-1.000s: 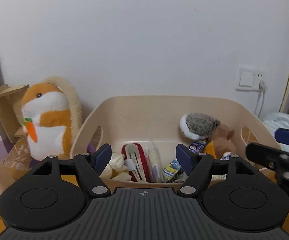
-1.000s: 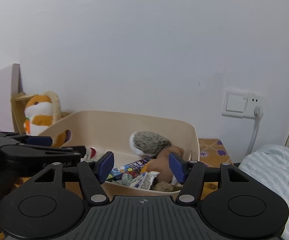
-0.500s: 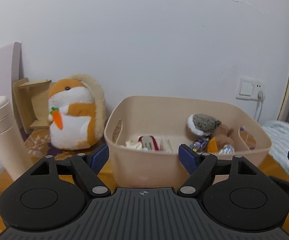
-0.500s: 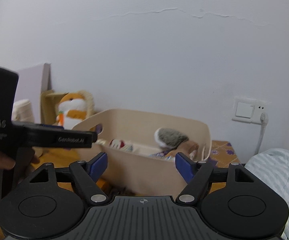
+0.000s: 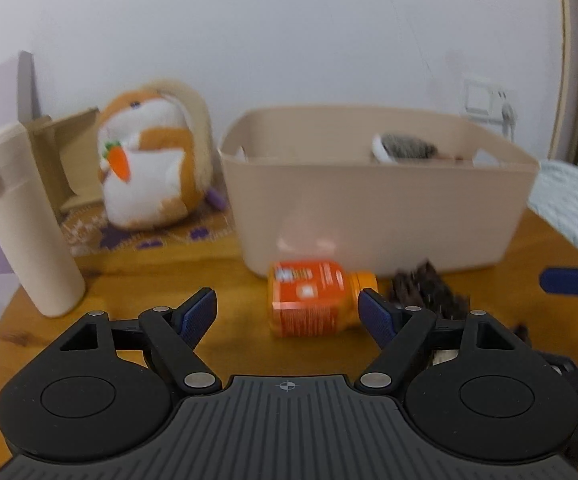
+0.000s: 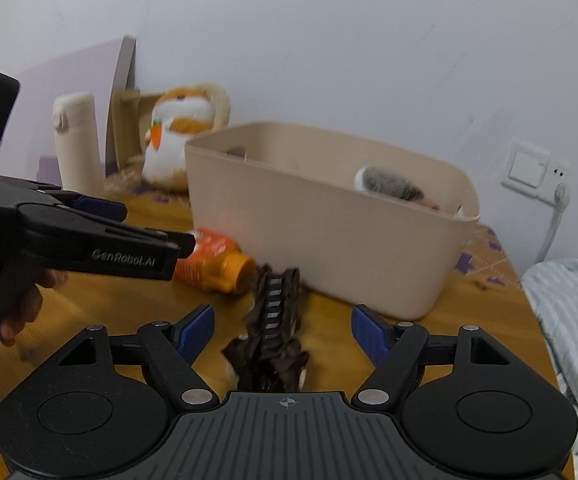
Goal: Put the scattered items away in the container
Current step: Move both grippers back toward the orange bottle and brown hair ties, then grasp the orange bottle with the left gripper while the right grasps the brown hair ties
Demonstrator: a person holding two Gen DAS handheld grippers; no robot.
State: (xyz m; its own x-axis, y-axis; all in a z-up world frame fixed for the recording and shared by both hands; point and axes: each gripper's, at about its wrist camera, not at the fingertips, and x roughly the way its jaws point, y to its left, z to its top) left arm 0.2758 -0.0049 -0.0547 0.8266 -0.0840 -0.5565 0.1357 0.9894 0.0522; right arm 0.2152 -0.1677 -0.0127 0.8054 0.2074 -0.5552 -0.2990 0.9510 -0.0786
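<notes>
1. Left gripper (image 5: 287,310): jaws wide apart, holding nothing; orange bottle (image 5: 315,298) lies centre frame, just ahead.
2. Right gripper (image 6: 283,330): jaws spread, gripping nothing; dark hair clip (image 6: 273,332) lies between them, lower centre.
3. Beige container (image 6: 329,236): centre-right, behind both items.

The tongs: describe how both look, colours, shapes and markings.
Both tongs, left and right, are matte black plastic with blue pads, round discs at each linkage base, silver pivot screws and a ribbed centre plate. The left's side reads "GenRobot.AI" in white.
</notes>
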